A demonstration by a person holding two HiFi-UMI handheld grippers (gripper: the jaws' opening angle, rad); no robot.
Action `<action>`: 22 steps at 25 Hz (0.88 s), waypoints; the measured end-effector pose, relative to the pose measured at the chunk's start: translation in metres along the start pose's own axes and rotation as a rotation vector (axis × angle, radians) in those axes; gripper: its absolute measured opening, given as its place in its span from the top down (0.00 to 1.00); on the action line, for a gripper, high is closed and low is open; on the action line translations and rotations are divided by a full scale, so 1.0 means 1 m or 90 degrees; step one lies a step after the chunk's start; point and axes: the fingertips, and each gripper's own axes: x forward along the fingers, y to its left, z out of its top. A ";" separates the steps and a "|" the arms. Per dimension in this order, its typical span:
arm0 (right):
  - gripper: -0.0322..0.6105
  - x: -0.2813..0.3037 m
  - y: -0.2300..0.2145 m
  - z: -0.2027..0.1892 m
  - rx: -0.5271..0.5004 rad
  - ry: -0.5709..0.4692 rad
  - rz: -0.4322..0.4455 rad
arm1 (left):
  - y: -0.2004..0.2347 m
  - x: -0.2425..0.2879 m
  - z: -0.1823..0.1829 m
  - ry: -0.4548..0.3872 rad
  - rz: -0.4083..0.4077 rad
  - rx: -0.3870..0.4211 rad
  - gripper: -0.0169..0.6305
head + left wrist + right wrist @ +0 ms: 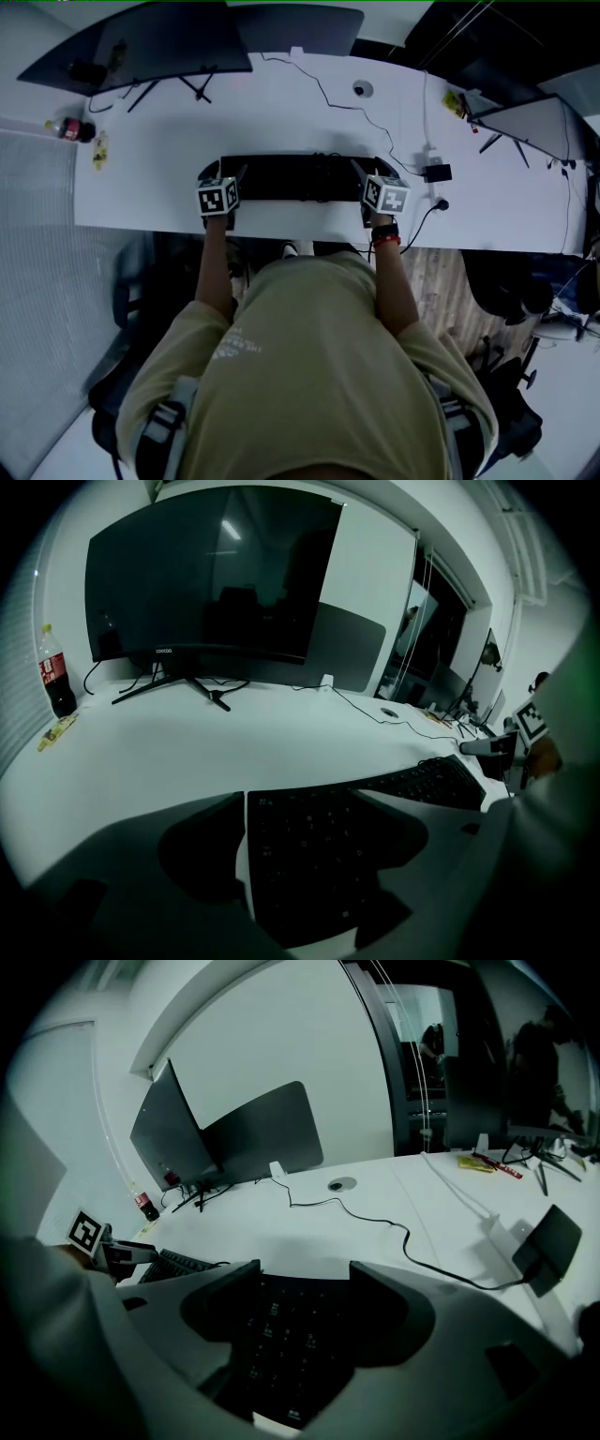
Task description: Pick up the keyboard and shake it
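Head view shows the left claw (223, 178) at the left end of the black keyboard (298, 178), which lies flat along the near edge of the white desk (281, 103), straight ahead of the person. Left gripper view has that claw's jaws standing apart with the keyboard's left end between them, not pinched. At the right end the right claw (375, 174) mirrors this: jaws apart, the end keys between them, nothing clamped.

The step in hand looks to be the grasp. It should go best if each claw settles far enough onto its end for the pads to seat firmly. Both should close together so the keyboard lifts level, clear of the thin cable (327, 97) on the desk beyond it.

Both forearms reach forward side by side, with the claws tilted down toward the desk and the marker cubes uppermost.
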 end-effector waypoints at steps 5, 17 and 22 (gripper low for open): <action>0.45 0.006 -0.013 -0.003 0.010 0.025 -0.015 | 0.006 0.012 -0.001 0.031 -0.016 -0.020 0.39; 0.43 0.025 -0.013 -0.012 0.022 0.063 0.013 | 0.020 0.030 -0.001 0.057 -0.061 -0.046 0.37; 0.43 0.028 -0.015 -0.020 0.028 0.084 0.012 | 0.025 0.030 -0.001 0.061 -0.058 -0.060 0.37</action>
